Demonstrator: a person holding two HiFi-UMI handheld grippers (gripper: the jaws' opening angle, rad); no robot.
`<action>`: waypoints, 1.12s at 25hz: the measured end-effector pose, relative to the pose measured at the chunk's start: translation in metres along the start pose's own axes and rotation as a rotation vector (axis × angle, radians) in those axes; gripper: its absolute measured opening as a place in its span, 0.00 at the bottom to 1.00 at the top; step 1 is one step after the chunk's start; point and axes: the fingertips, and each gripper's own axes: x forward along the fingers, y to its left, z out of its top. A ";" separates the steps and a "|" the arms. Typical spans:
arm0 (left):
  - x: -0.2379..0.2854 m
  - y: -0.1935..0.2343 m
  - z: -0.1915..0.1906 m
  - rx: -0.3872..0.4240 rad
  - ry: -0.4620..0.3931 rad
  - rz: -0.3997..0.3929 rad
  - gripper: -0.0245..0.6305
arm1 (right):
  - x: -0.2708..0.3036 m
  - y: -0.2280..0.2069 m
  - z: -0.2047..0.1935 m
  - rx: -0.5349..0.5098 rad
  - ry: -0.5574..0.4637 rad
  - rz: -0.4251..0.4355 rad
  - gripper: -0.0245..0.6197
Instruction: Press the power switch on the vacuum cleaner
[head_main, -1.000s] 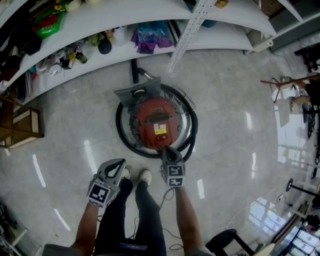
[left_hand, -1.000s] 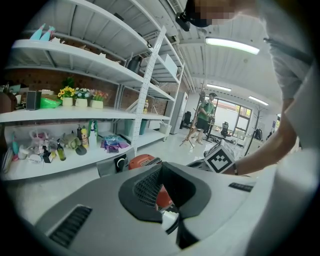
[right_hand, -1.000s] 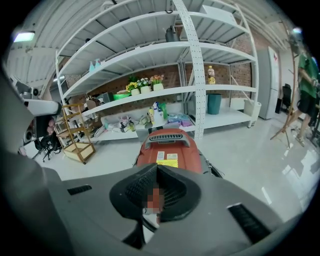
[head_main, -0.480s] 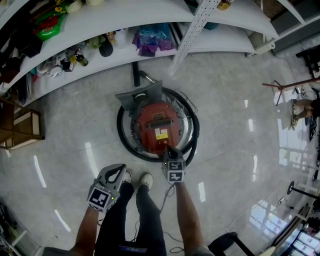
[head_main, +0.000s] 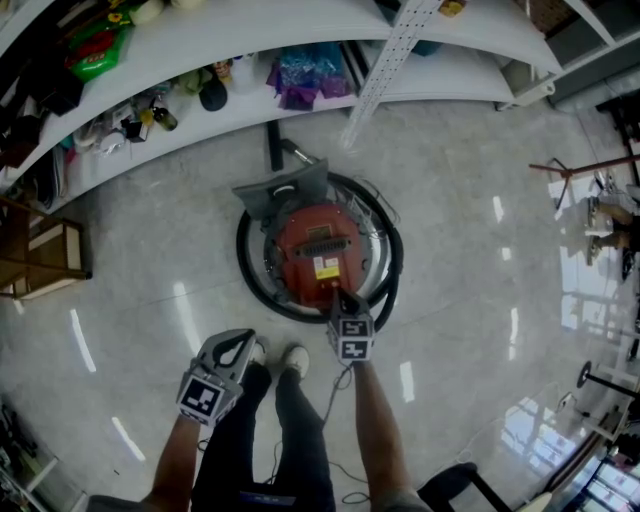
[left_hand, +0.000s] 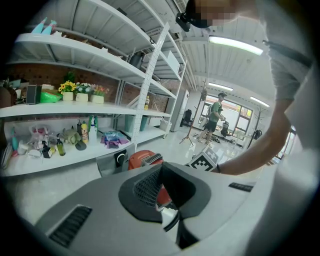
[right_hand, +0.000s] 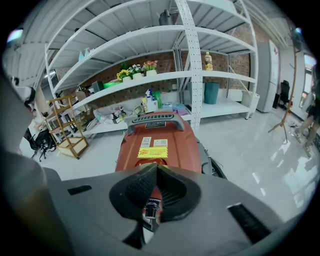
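While vacuum (head_main: 318, 255) sits on floor at frame centre, hose (head_main: 243, 262) coiled round it, right gripper (head_main: 343, 299) rests at its near edge, jaws together, empty, over small metal knob (right_hand: 150, 209), likely switch. Press seems under way, not confirmed. Left gripper (head_main: 238, 342) at lower left, jaws together, idle. Teal bin (right_hand: 211, 93) on shelf: contents hidden.

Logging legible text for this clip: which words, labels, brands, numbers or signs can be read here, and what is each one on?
No text reads clearly.
The yellow label on the vacuum cleaner: print too small to read.
The white stickers above it: too blurred.
The marker cube on the right gripper: square pattern only, no words.
The bottles beyond: labels too small.
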 end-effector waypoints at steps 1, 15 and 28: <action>0.000 0.000 0.000 0.000 0.000 0.000 0.05 | 0.000 0.000 0.000 0.002 0.000 0.003 0.04; 0.002 0.001 -0.008 -0.025 0.002 0.003 0.05 | 0.004 -0.003 -0.004 0.004 0.011 0.004 0.05; 0.005 0.000 -0.010 -0.017 0.009 -0.008 0.05 | 0.006 -0.006 -0.004 0.015 0.022 0.002 0.06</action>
